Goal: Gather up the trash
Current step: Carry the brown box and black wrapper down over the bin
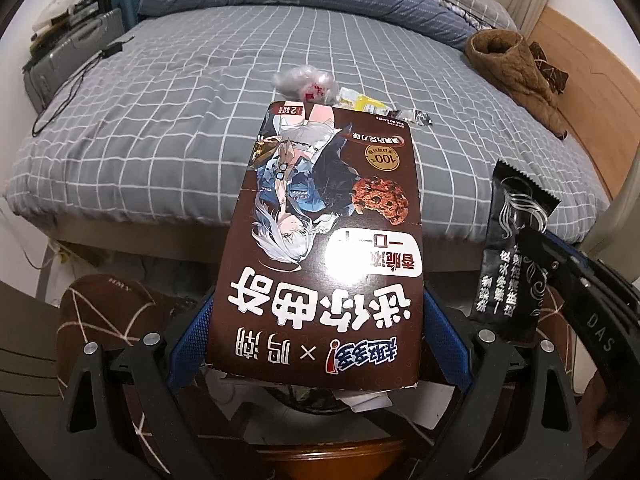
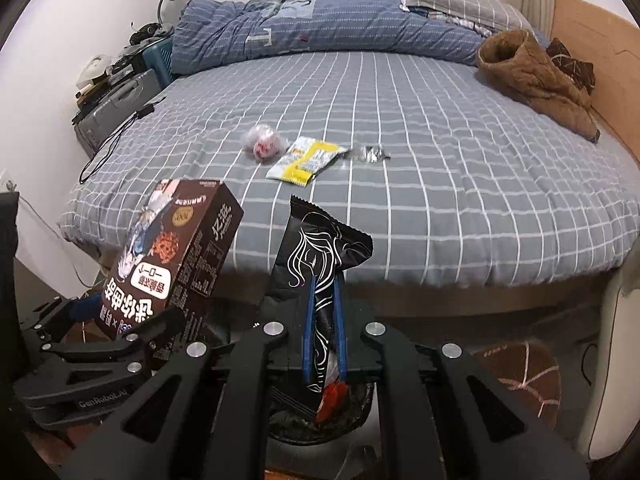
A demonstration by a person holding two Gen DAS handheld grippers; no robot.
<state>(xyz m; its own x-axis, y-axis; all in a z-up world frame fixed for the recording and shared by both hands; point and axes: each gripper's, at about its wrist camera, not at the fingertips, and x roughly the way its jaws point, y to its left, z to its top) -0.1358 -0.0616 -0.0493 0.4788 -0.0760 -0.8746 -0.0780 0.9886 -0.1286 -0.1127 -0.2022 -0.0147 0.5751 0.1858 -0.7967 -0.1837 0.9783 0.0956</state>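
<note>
- A bed with a grey checked sheet fills your view; a brown coat lies at two o'clock.
- Your left tool is clenched on a brown cookie box, held at the bed's near edge.
- Your right tool is clamped on a black wrapper (white line drawing on it), above a dark bin.
- On the sheet at twelve o'clock remain a crumpled clear bag, a yellow-white packet and a silver wrapper.

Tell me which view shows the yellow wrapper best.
Right wrist: the yellow wrapper lies flat on the bed, fully visible. In the left wrist view the box hides most of it; only an edge shows.
</note>
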